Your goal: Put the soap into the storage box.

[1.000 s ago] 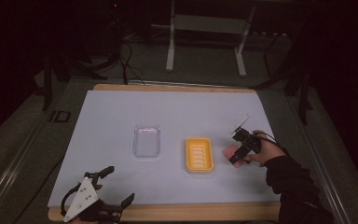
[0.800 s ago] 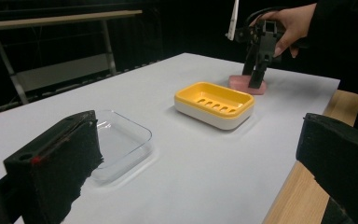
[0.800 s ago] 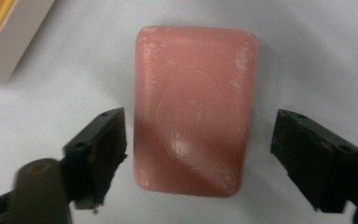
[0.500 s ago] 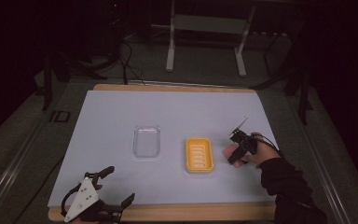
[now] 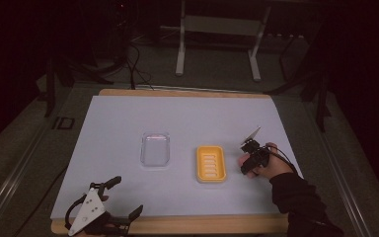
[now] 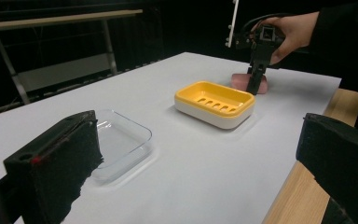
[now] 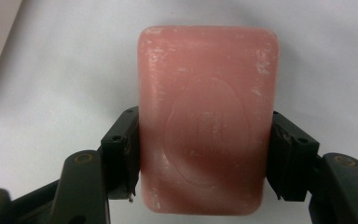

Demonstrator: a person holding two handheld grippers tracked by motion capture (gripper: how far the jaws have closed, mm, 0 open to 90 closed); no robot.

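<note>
A pink bar of soap [image 7: 207, 116] lies flat on the white table top. My right gripper [image 7: 205, 140] points down at it, and its jaws have just been closing. The pads now press the bar's two long sides. In the left gripper view the right gripper [image 6: 257, 77] stands upright over the soap [image 6: 240, 80], just beyond the yellow soap dish [image 6: 214, 103]. From above, the right gripper [image 5: 246, 165] is right of the dish [image 5: 210, 164] and hides the bar. My left gripper [image 5: 124, 197] rests open near the front left edge, nothing between its jaws.
A clear plastic tray [image 5: 155, 149] sits left of the yellow dish, near the table's middle. The white sheet ends at a wooden front edge [image 5: 202, 224]. Metal stand legs [image 5: 217, 44] are on the floor behind the table.
The right gripper has sunk a little onto the pink soap and its jaws have shut on the bar. The left gripper has not moved.
</note>
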